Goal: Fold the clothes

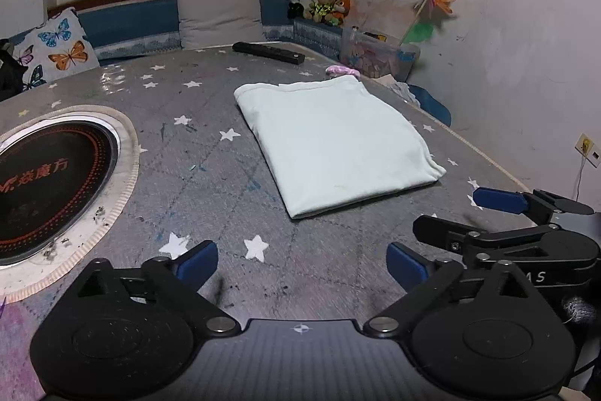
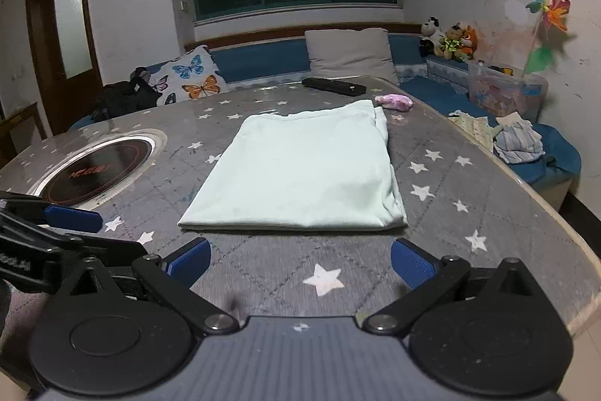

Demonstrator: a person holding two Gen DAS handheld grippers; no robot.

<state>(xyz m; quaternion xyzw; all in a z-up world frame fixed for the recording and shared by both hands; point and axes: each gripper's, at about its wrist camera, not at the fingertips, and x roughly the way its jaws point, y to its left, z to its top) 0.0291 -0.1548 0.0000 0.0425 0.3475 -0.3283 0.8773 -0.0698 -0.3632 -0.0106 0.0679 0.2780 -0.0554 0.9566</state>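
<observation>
Blue fingers point(image 2: 189, 260) spread, near garment point(image 2: 300, 175).

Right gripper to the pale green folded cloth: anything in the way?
Nothing visible. Only bare starred table cover lies between the open right gripper and the folded cloth. The remote and pink item sit beyond it.

Star-print table point(image 2: 443, 243) w/ folded pale cloth point(image 2: 304, 171), remote point(image 2: 334, 86), pink item point(image 2: 394, 101), inset cooktop point(image 2: 94, 171).

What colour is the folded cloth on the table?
The folded cloth is a plain pale mint green, with no pattern. It shows best in the right wrist view.
</observation>
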